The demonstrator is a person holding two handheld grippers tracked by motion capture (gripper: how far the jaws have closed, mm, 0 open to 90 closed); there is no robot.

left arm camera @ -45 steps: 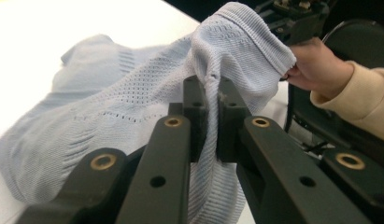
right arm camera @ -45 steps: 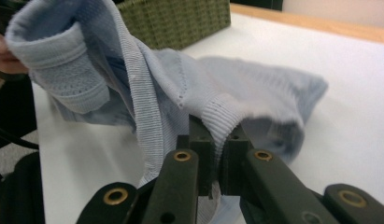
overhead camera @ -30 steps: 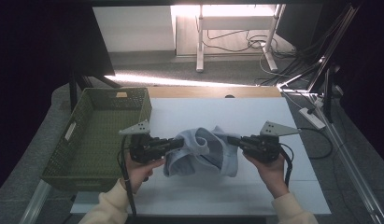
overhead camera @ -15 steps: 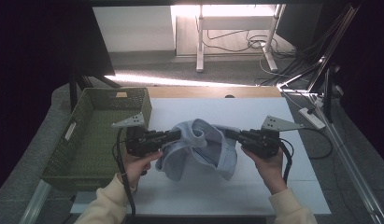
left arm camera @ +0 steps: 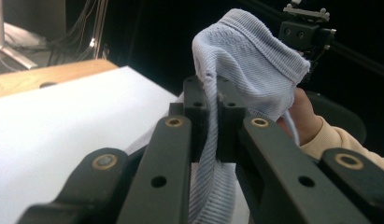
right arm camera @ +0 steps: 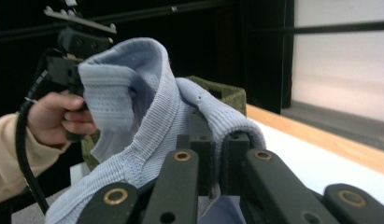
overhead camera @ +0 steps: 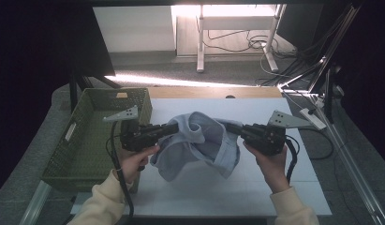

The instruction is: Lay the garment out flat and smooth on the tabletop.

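A light blue knitted garment (overhead camera: 199, 143) hangs between my two grippers above the white table (overhead camera: 255, 187), sagging in the middle. My left gripper (overhead camera: 175, 128) is shut on its left edge; in the left gripper view the cloth (left arm camera: 245, 70) is pinched between the jaws at the left gripper's tips (left arm camera: 213, 109). My right gripper (overhead camera: 229, 128) is shut on the right edge, and in the right gripper view the knit (right arm camera: 147, 112) drapes over the right gripper's closed tips (right arm camera: 216, 142). Each gripper points inward toward the other.
A green woven basket (overhead camera: 70, 150) stands at the table's left side, close to my left hand. A wooden strip (overhead camera: 213, 92) runs along the table's far edge. A power strip (overhead camera: 313, 118) and cables lie off the right edge.
Both grippers have risen, lifting the garment off the table so it now hangs and sags between them. The left hand has also drifted slightly left.
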